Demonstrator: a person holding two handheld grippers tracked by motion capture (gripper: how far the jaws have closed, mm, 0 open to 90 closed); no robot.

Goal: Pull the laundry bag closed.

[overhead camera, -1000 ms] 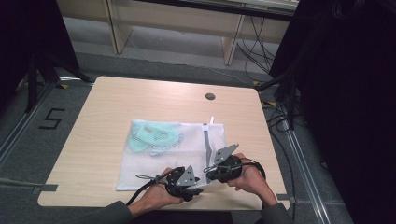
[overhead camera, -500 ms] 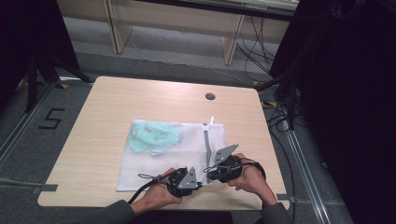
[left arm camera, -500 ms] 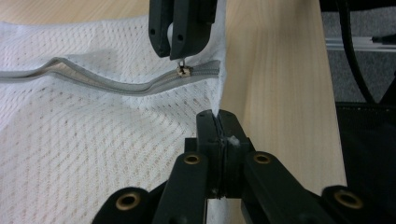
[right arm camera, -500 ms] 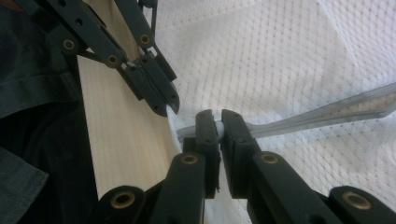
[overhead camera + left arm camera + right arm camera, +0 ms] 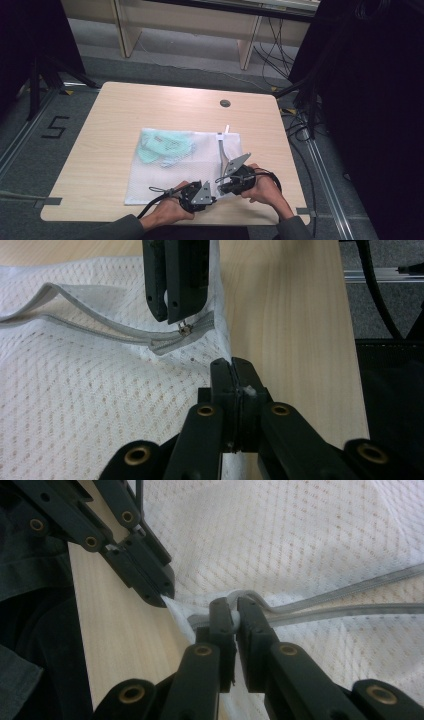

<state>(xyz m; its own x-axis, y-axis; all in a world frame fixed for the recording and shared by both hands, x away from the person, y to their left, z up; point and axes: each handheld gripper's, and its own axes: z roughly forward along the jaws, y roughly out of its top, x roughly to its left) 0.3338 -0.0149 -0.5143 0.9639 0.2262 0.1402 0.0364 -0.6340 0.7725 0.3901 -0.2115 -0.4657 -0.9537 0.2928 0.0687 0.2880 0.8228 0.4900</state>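
Since a second ago my left tongs (image 5: pixel 231 371) have just closed on the mesh bag (image 5: pixel 165 167) at its near corner on the tabletop (image 5: pixel 115 115). Just right, my right tongs (image 5: pixel 235 611) pinch the zipper pull (image 5: pixel 185 329); the zipper (image 5: pixel 220 150) runs away from me.

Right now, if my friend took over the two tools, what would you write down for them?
Left tool: shut on the corner of the mesh bag, at the near table edge.
Right tool: shut at the zipper pull, near that end of the zipper.
Inside the bag: green clothes, at its far left.
Done: both grips taken.
Left: the zipper gapes open; probably slide the pull along to close it, holding the corner steady.
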